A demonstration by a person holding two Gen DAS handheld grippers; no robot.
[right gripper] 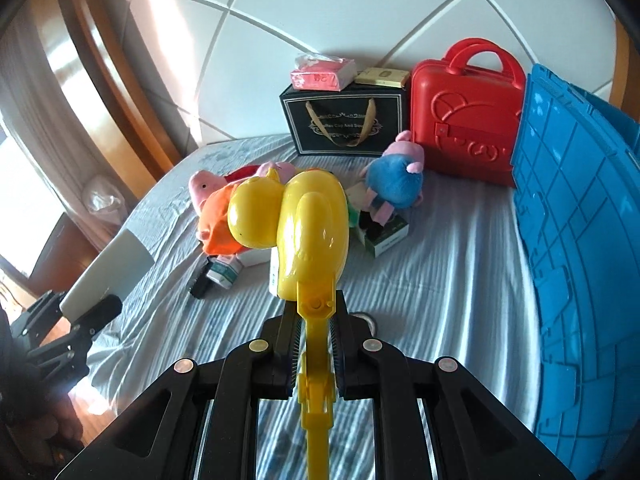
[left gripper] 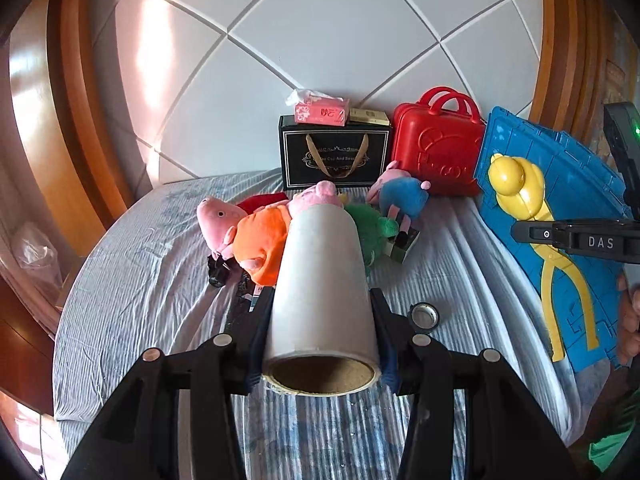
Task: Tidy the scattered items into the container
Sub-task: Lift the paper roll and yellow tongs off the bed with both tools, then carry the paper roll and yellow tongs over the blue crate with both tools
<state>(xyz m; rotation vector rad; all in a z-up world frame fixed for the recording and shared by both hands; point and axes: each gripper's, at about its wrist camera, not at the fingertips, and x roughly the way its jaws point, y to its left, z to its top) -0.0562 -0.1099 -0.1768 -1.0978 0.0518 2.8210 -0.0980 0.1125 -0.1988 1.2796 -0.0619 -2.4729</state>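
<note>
left gripper (left gripper: 320, 340) jaws part way open, pads pressed on both sides of a grey film roll (left gripper: 320, 280), cardboard core end facing the camera, roll sticking far out ahead of the fingers. risk: it is smooth and long, held near one end, so a quick swing could let it pivot or slide out forward.

right gripper (right gripper: 316, 344) closed tight on the thin yellow handle of a duck-shaped clamp toy (right gripper: 296, 220), the heavy duck head well beyond the fingers. risk: narrow handle, big top load, so it may twist in the pads. the second handle leg hangs free below and could snag the sheet or the box edge.

on the striped bedsheet (left gripper: 140, 280), just past the left fingers, a small tape roll (left gripper: 425, 316) lies loose. further on, a pile: pig plush in orange (left gripper: 256, 240), green plush (left gripper: 370, 232), blue plush (right gripper: 394, 178), a small black thing and small cartons, all not yet tidied.

blue crate (right gripper: 580, 240) stands at the right edge, its ribbed wall toward the cameras, opening not visible. risk: both loads come in together, could collide at the rim or hit the wall and drop outside.

far back against the headboard: black gift bag (left gripper: 334, 156), pink tissue pack (left gripper: 320, 112), red case (left gripper: 438, 152), close enough to be bumped by the long roll.
</note>
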